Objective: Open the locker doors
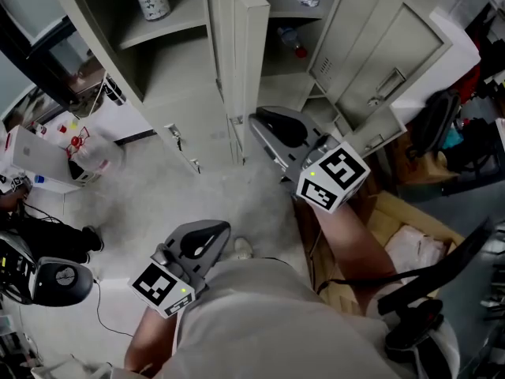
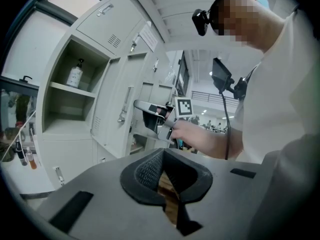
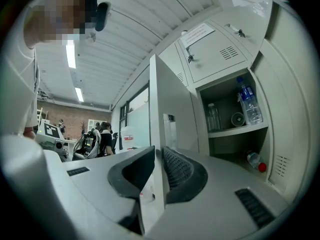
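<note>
Right gripper (image 1: 264, 125): closed on the free edge of the middle locker door (image 1: 241, 54), pads pressing both faces, just right of centre in head view. Door: swung out edge-on, at 12 o'clock. Left gripper (image 1: 207, 234): at 7 o'clock, well apart from the lockers (image 1: 170, 69), jaws together at the tips, holding nothing. Further door (image 1: 379, 46) open at 2 o'clock; bottles (image 3: 248, 101) on shelf (image 3: 235, 130) inside.

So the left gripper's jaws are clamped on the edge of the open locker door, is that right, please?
Not quite: it is the right gripper whose jaws are clamped on the edge of the open locker door, as the right gripper view shows. The left gripper holds nothing.
</note>
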`<state>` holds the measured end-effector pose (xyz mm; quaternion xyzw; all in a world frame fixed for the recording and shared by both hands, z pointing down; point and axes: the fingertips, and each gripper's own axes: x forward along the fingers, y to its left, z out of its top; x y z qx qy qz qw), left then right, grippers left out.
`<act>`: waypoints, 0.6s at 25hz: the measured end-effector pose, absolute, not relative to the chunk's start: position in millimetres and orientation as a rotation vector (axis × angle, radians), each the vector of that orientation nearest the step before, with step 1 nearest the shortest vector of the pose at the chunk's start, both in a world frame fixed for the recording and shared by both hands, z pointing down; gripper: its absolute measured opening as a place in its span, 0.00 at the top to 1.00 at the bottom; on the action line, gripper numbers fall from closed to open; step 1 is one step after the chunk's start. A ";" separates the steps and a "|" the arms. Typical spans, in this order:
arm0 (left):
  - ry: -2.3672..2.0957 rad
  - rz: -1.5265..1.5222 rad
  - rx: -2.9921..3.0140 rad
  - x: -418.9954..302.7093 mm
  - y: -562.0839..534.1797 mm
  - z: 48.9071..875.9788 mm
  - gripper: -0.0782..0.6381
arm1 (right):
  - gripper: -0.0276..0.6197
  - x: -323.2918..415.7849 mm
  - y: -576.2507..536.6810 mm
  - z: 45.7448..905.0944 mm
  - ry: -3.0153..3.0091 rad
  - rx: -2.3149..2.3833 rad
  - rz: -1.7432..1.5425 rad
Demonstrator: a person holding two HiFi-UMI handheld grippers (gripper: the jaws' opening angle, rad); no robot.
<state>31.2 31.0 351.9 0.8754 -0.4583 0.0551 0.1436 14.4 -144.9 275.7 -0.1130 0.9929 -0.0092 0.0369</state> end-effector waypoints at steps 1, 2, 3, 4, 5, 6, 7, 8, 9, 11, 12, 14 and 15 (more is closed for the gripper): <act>-1.317 0.161 2.525 32.1 33.3 352.5 0.88 | 0.87 16.8 -144.4 276.3 3.047 -0.358 -0.030; -1.312 0.162 2.526 33.1 35.8 352.9 0.88 | 0.87 19.1 -143.1 277.2 3.049 -0.366 -0.030; -1.306 0.164 2.529 33.9 37.9 353.2 0.88 | 0.87 21.1 -141.3 278.0 3.053 -0.372 -0.025; -1.301 0.165 2.534 34.5 39.7 353.2 0.88 | 0.87 22.7 -139.0 278.2 3.057 -0.376 -0.018; -1.296 0.166 2.540 35.2 41.4 352.7 0.88 | 0.87 24.5 -136.3 278.0 3.059 -0.380 -0.010; -1.291 0.167 2.548 36.1 43.5 351.6 0.88 | 0.87 26.6 -133.1 277.9 3.061 -0.386 -0.004; -1.287 0.165 2.556 37.0 46.4 349.9 0.88 | 0.87 29.1 -129.1 278.6 3.064 -0.395 -0.003; -1.284 0.161 2.563 37.5 50.1 347.7 0.88 | 0.87 31.8 -124.4 280.1 3.068 -0.405 -0.007; -1.282 0.155 2.569 37.4 54.7 345.5 0.88 | 0.87 34.1 -118.8 282.3 3.074 -0.416 -0.014; -1.281 0.142 2.578 35.3 66.4 341.8 0.88 | 0.88 37.4 -104.2 288.5 3.093 -0.436 -0.025; -1.281 0.135 2.581 33.8 73.2 340.6 0.88 | 0.88 38.8 -95.3 292.3 3.105 -0.444 -0.031; -1.279 0.124 2.583 31.1 88.1 339.0 0.88 | 0.89 42.5 -75.5 301.4 3.131 -0.463 -0.047; -1.277 0.119 2.584 30.0 96.2 338.1 0.88 | 0.89 45.0 -64.7 306.2 3.144 -0.476 -0.059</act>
